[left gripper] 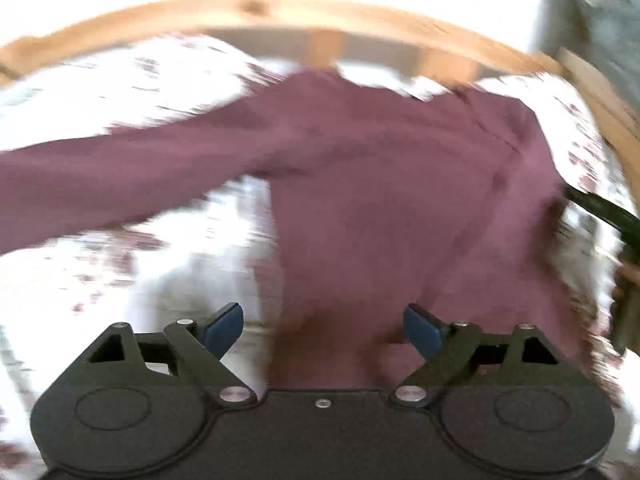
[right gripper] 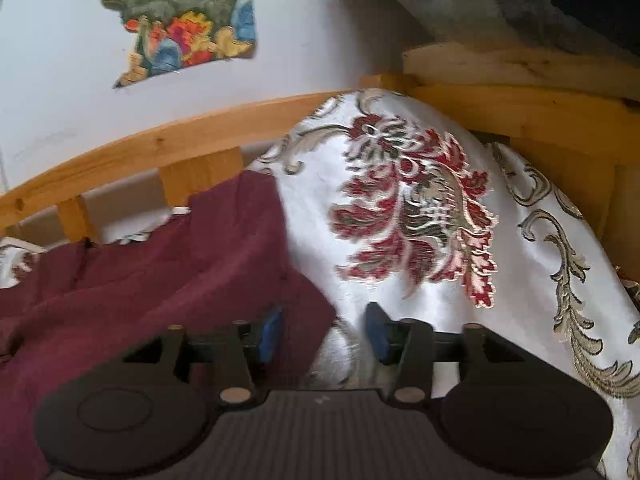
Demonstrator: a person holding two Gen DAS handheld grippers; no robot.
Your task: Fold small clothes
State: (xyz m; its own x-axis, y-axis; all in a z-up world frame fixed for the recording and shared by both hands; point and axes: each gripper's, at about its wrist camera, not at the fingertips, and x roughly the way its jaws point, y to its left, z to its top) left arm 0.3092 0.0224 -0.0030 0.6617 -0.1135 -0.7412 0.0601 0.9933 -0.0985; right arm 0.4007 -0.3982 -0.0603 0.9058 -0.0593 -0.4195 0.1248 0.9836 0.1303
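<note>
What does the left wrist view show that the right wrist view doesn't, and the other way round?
Only the left wrist view: the maroon garment's long sleeve stretched out left, and the open left claw above the cloth. Only the right wrist view: the colourful picture on the wall, the red floral motif in sharp detail, and the open right claw at the garment's edge. Both: the garment, the patterned bedspread, the wooden bed rail.

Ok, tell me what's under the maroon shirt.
The maroon shirt lies spread on a white bedspread with red floral patterns, inside a wooden bed frame. Anything directly beneath the fabric is covered.
</note>
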